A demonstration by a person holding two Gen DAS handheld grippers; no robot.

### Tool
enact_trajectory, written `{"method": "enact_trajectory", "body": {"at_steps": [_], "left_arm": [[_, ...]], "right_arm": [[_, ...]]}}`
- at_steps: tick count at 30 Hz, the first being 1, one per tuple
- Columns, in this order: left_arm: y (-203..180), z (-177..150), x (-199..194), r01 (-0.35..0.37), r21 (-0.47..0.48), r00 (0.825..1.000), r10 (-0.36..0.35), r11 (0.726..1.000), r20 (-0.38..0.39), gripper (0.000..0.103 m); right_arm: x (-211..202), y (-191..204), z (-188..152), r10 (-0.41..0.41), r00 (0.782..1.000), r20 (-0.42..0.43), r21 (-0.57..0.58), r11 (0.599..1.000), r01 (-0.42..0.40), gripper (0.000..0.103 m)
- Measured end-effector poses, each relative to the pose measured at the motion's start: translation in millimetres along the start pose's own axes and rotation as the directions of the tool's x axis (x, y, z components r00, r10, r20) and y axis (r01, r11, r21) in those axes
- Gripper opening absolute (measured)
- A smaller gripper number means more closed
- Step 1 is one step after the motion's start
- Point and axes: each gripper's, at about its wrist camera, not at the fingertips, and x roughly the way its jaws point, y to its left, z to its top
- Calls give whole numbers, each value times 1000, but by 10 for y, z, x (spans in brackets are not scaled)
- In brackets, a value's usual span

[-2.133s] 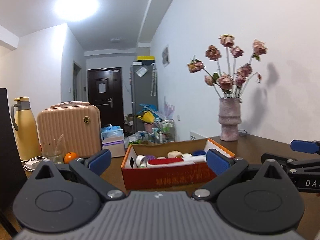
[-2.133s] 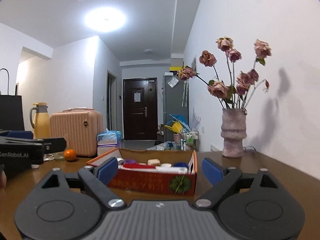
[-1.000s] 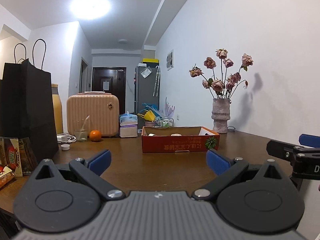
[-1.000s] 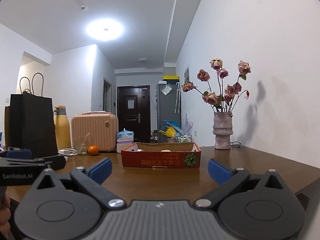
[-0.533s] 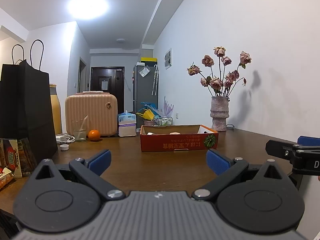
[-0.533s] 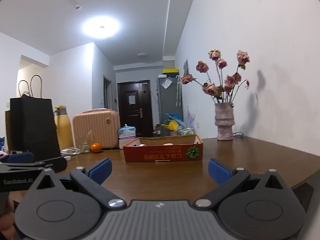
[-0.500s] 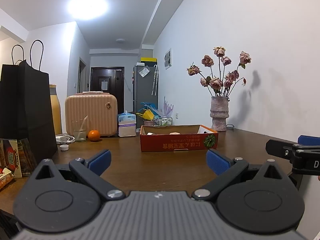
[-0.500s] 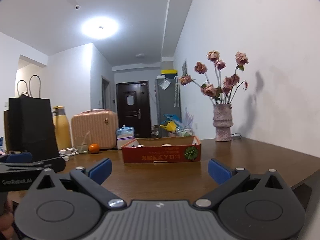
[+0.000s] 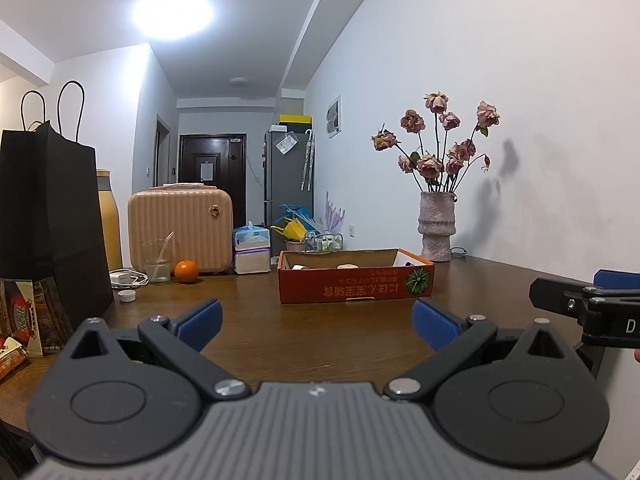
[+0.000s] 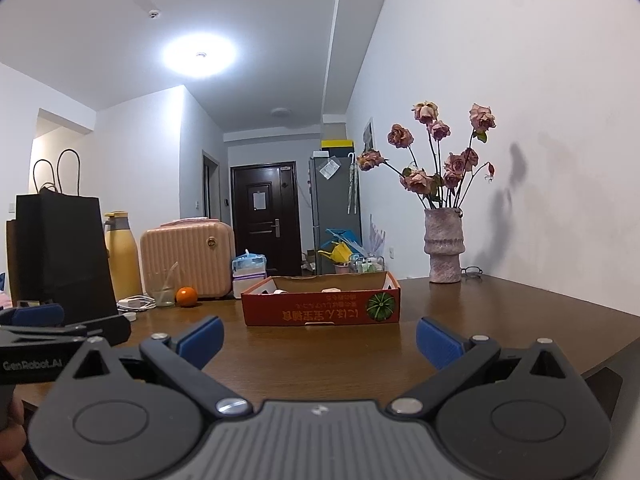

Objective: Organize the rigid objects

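A red cardboard box with several small items inside sits mid-table on the brown table; it also shows in the right wrist view. My left gripper is open and empty, low over the table's near edge, well short of the box. My right gripper is open and empty, also back from the box. Each gripper shows at the edge of the other's view: the right one, the left one.
A black paper bag, yellow flask, pink case, glass, orange, bottle cap and tissue pack stand at the left and back. A vase of dried roses stands by the right wall.
Both grippers have pulled back from the box, which was close up two seconds ago and now looks far and small. In the last half second they hardly moved. Both stay open.
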Motion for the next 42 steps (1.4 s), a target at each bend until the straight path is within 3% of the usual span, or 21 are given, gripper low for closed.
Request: {"method": "enact_trajectory", "body": {"at_steps": [42], "left_arm": [[-16,-15,-9,0,1,1000,0,1000,-2,103]], "right_arm": [[28,-36,3,-6,1000,-9,13,1000,6,103]]}}
